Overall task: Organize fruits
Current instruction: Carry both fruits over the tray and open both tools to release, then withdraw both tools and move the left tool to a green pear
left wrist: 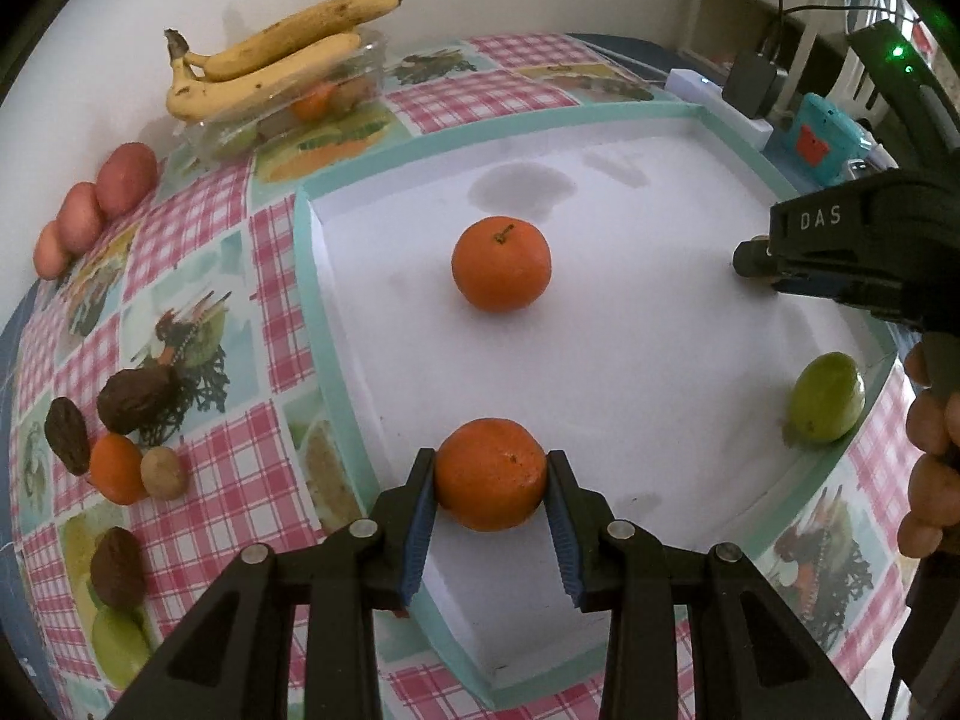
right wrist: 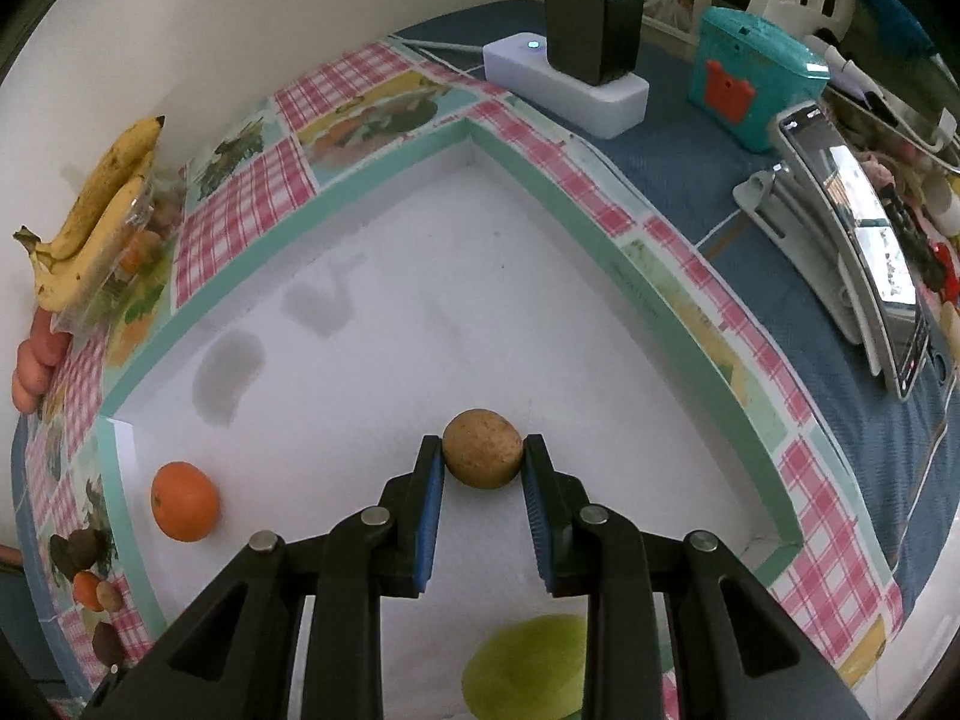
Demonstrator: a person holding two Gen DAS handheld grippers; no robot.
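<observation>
In the left wrist view my left gripper is shut on an orange, low over the near part of the white tray with the teal rim. A second orange lies free in the tray's middle, and a green fruit sits at its right edge. In the right wrist view my right gripper is shut on a small round brown fruit over the same tray. There the free orange lies at the left, and the green fruit shows below the fingers.
Bananas rest on a clear plastic box by the wall, with reddish fruits beside them. Dark fruits, a small orange and a brown fruit lie left of the tray. A charger block, a teal box and a phone on a stand stand at the right.
</observation>
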